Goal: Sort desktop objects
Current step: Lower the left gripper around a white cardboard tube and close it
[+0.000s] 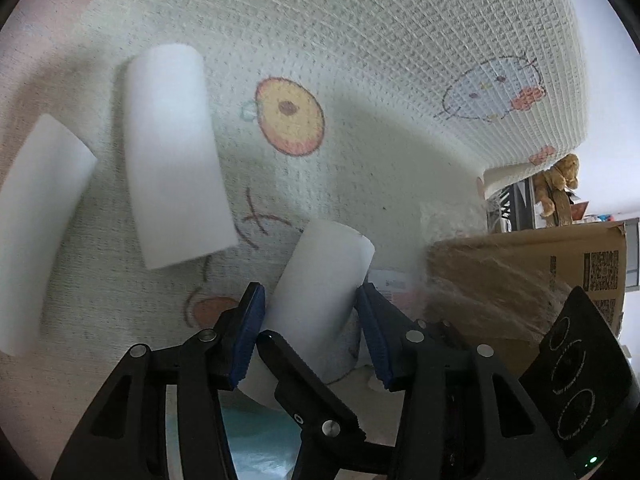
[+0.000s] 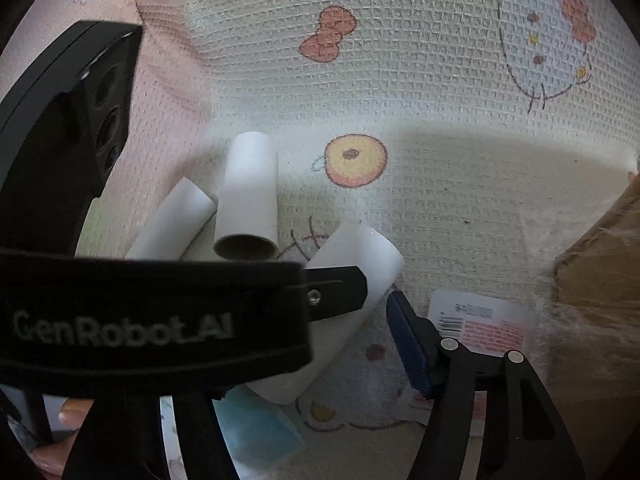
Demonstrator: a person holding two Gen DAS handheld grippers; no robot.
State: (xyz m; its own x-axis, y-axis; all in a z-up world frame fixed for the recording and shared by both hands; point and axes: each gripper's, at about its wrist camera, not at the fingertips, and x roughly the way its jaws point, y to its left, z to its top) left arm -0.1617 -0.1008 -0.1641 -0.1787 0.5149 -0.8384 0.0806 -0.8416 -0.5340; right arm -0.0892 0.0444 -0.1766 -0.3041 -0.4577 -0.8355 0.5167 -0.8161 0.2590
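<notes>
Nearest the lens, the left gripper (image 1: 310, 330) straddles a white paper-covered roll (image 1: 320, 300) lying on the pale woven cartoon-print cloth (image 1: 380, 60). Its 2 blue ribbed pads (image 1: 248, 336) stand on either side of the roll; the right-hand pad looks to touch the paper, the other shows a thin gap, so the jaws read as open around it rather than clamped.

In the right wrist view, the right gripper (image 2: 320, 340) sits low over the same roll, with 1 blue pad visible beside it and the other hidden behind the left tool's black body; whether it is pressing on anything cannot be told.

To close well, the left jaws should likely settle lower, square across the roll's middle, and squeeze gently, since a hollow tube may crush or roll away.

Just beyond lie 2 more white tubes: a long white roll with a brown cardboard core (image 1: 176, 160) and a slimmer white roll (image 1: 40, 220), close together.

To the right, a brown cardboard box under clear wrap (image 1: 520, 280) sits at the cloth's edge, with a printed white label (image 2: 480, 324) near it.
</notes>
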